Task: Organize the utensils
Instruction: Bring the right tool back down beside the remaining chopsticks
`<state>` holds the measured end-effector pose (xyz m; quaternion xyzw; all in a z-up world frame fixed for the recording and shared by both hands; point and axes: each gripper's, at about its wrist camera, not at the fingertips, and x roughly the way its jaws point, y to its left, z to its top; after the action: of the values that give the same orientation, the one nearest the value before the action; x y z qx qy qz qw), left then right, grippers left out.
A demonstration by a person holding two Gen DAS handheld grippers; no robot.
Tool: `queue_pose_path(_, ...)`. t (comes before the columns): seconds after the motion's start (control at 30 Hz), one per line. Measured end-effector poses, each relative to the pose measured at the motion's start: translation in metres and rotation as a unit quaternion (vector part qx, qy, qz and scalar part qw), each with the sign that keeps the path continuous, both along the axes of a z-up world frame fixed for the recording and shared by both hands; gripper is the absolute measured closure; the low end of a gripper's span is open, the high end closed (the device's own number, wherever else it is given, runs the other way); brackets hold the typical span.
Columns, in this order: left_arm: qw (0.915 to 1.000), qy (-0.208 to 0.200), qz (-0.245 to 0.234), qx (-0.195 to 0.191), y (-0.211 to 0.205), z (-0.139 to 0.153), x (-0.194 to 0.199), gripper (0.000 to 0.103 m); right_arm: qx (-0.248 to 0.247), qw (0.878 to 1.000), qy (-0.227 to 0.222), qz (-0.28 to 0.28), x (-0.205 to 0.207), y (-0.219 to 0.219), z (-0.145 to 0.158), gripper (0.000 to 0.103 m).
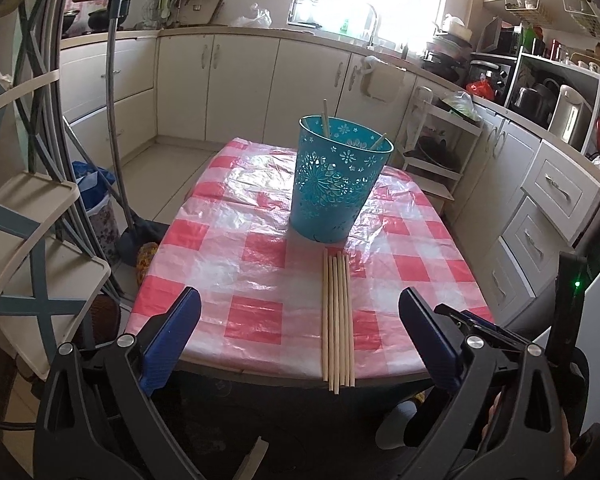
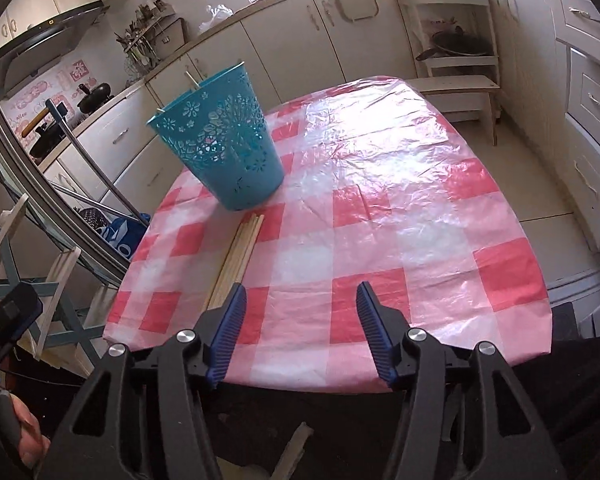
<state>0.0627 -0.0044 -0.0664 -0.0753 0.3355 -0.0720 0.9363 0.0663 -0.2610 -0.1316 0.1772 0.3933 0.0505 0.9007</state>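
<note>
A teal perforated plastic bucket [image 1: 338, 178] stands upright on the table with the red-and-white checked cloth [image 1: 256, 256]; two wooden chopsticks [image 1: 325, 118] stick out of it. Several wooden chopsticks [image 1: 337, 320] lie side by side in front of the bucket, their near ends over the table's front edge. My left gripper [image 1: 300, 308] is open and empty, hovering above the front edge, its jaws on either side of the chopsticks. In the right wrist view the bucket [image 2: 224, 148] and chopsticks [image 2: 238, 252] sit left. My right gripper [image 2: 301, 300] is open and empty, just right of them.
Kitchen cabinets [image 1: 236, 80] run behind and to the right of the table. A wooden step rack [image 2: 456, 64] stands beyond the table's far right corner. A mop handle [image 1: 114, 80] and a folding chair [image 1: 28, 208] stand left of the table.
</note>
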Motion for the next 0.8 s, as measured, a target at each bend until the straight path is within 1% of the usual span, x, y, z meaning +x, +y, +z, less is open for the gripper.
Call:
queue_pose_path(0.23, 1.0000, 0.005, 0.001, 0.007, 0.000, -0.004, -0.001, 0.008, -0.015, 1.000, 0.009, 0.006, 0.001, 0.008, -0.007, 0.046)
queue_pose_path(0.37, 0.9996, 0.024, 0.011, 0.008, 0.007, -0.016, 0.004, 0.008, -0.034, 0.999, 0.007, 0.021, 0.012, 0.024, -0.009, 0.046)
queue_pose_path(0.5, 0.9989, 0.040, 0.025, 0.009, 0.015, -0.026, 0.008, 0.008, -0.061, 0.997, 0.011, 0.045, 0.032, 0.048, -0.017, 0.046)
queue_pose_path(0.6, 0.9984, 0.047, 0.030, 0.011, 0.019, -0.031, 0.011, 0.008, -0.073, 0.996, 0.018, 0.058, 0.047, 0.062, -0.025, 0.052)
queue_pose_path(0.8, 0.9973, 0.064, 0.035, 0.011, 0.021, -0.043, 0.021, 0.008, -0.086, 0.994, 0.028, 0.053, 0.073, 0.072, -0.035, 0.054)
